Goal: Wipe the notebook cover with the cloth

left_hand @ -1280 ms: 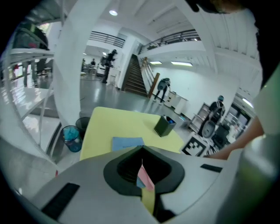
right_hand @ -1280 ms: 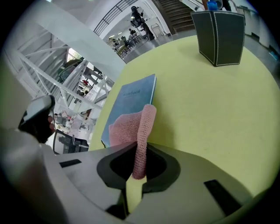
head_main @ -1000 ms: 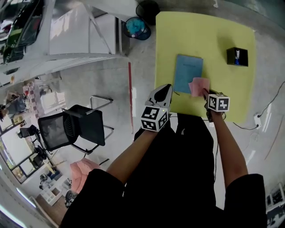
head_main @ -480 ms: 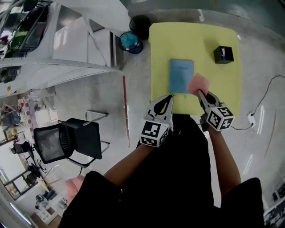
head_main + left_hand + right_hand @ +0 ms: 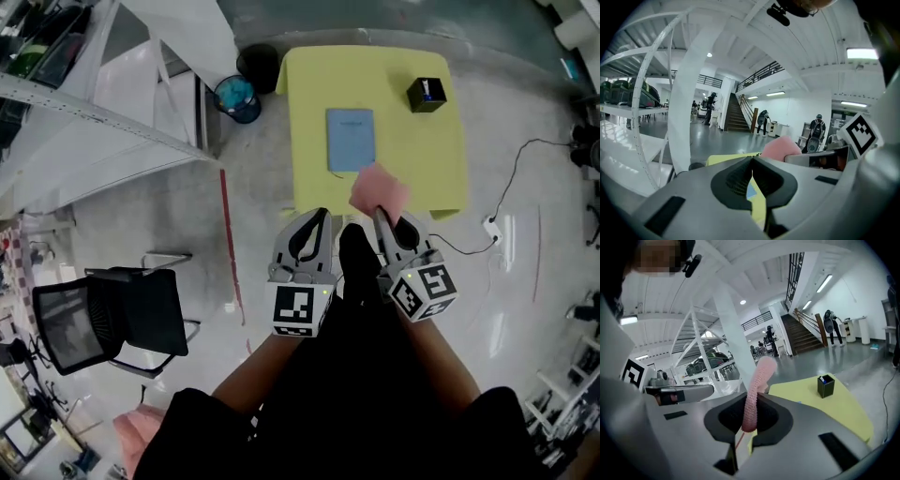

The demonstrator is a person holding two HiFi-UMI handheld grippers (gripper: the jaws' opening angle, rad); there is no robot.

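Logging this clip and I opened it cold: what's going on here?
A person holds a two-jaw gripper in each hand. The right gripper is clamped on a pink knitted cloth, held up in the air and clear of the blue notebook. The left gripper is shut and empty. The notebook lies flat on the yellow table, with a small black box farther back.

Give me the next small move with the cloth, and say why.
Probably carry the right claw forward and lower the pink cloth onto the blue notebook. The cloth is clamped but held up, clear of the notebook, which lies bare on the yellow table.
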